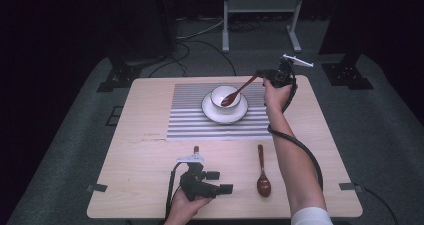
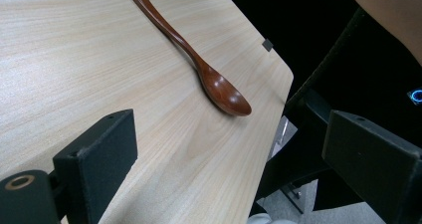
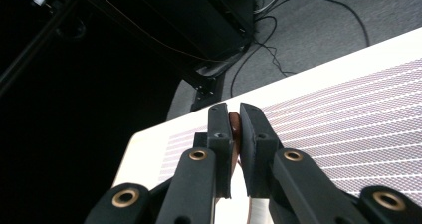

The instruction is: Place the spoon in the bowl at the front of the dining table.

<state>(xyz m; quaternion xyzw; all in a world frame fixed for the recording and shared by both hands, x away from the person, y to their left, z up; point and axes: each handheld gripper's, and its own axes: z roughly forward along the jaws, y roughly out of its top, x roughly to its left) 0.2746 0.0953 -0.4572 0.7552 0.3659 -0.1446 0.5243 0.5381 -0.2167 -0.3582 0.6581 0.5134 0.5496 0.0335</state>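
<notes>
Spoon (image 3: 235,127) clenched in my right gripper (image 3: 235,115), its bowl over the cup (image 1: 223,97) from above; my left gripper (image 2: 224,154) released.

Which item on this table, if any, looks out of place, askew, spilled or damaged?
Nothing looks spilled or damaged. The bowl sits on its saucer on the striped mat. The right gripper holds one spoon with its tip in the bowl. The second spoon lies alone on bare wood, off the mat.
</notes>
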